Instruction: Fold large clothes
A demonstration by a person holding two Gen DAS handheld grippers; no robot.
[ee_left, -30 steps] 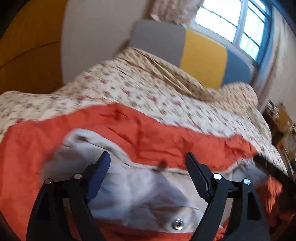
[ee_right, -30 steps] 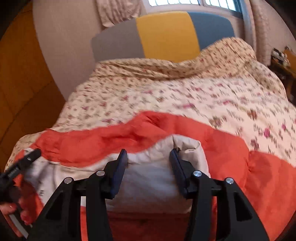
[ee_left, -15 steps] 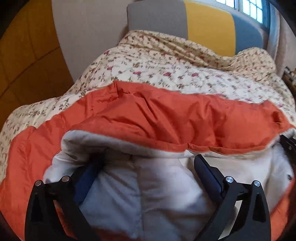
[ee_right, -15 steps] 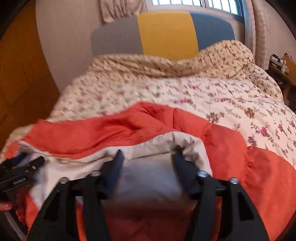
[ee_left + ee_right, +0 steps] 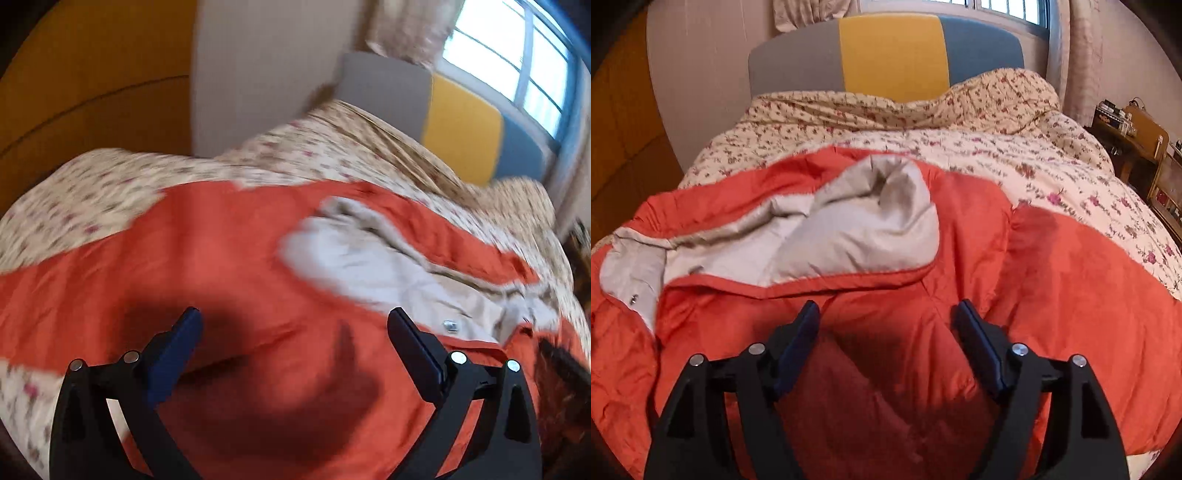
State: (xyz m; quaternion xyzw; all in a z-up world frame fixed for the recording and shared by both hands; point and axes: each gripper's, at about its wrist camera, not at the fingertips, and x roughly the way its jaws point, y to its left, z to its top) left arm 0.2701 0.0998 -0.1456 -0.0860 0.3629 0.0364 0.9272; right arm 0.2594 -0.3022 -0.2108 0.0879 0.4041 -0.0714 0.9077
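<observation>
The left gripper (image 5: 293, 326) is hovering over the orange jacket (image 5: 236, 266), its jaws standing wide apart with nothing between them, and its view is tilting and smearing with motion. The right gripper (image 5: 886, 319) is hanging level above the same jacket (image 5: 1015, 266), its jaws likewise spread and empty. Half a second ago both pairs of fingers were sitting against the pale grey lining at the folded edge; now both have let go and pulled back, so that only orange shell is lying beneath them. The jacket is lying across the foot of the floral quilt (image 5: 960, 147) on the bed, padded and creased, with the grey lining (image 5: 857, 229) turned outward in a broad flap over the orange. A metal snap (image 5: 634, 300) is showing on the lining near its left end. Behind the quilt the grey, yellow and blue headboard (image 5: 890, 51) is standing against the wall.
</observation>
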